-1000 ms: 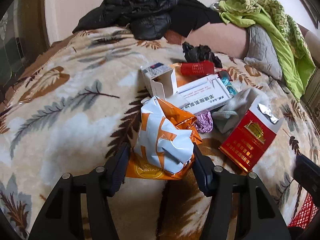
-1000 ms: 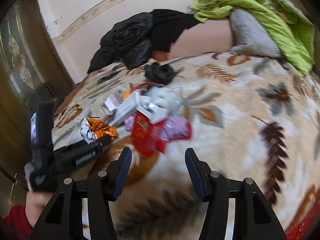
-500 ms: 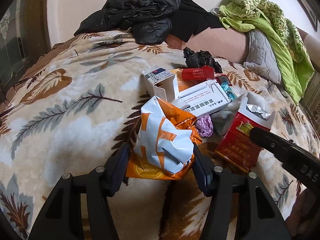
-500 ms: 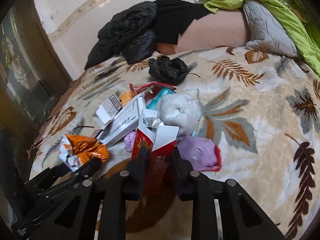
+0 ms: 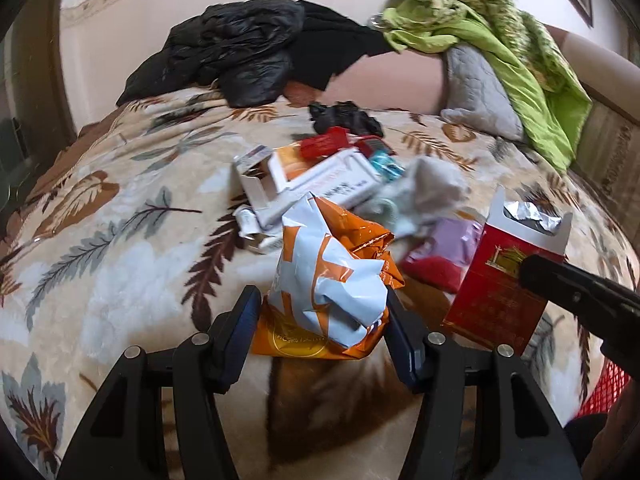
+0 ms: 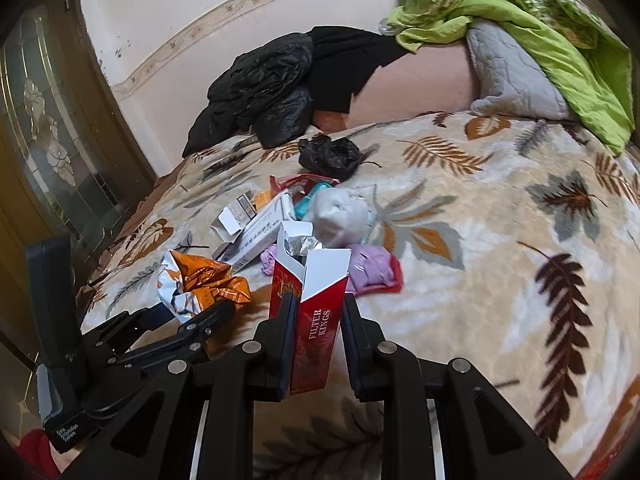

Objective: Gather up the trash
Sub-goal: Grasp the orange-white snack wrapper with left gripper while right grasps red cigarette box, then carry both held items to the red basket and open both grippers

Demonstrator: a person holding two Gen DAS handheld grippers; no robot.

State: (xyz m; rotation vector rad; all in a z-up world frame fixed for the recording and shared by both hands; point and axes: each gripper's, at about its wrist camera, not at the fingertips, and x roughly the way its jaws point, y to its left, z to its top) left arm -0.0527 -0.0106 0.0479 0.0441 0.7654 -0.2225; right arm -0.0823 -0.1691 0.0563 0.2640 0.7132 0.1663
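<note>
Both tongs are loaded, so collecting is underway but far from done. Nearest, the left tongs [image 5: 322, 330] sit about half spread, pinching the crumpled orange wrapper [image 5: 332, 276] just above the bed [image 5: 100, 280]. The right tongs [image 6: 318, 340] are squeezed narrow on the red pack [image 6: 312, 320], held upright with its flap open and foil showing. Behind them the pile is untouched: white box [image 6: 264, 228], purple wrapper [image 6: 374, 270], grey wad [image 6: 340, 216], teal bit [image 6: 310, 200], then the black bag [image 6: 328, 156] farthest back. I'd guess the red basket [image 5: 608, 384] at the left view's edge is the bin.
</note>
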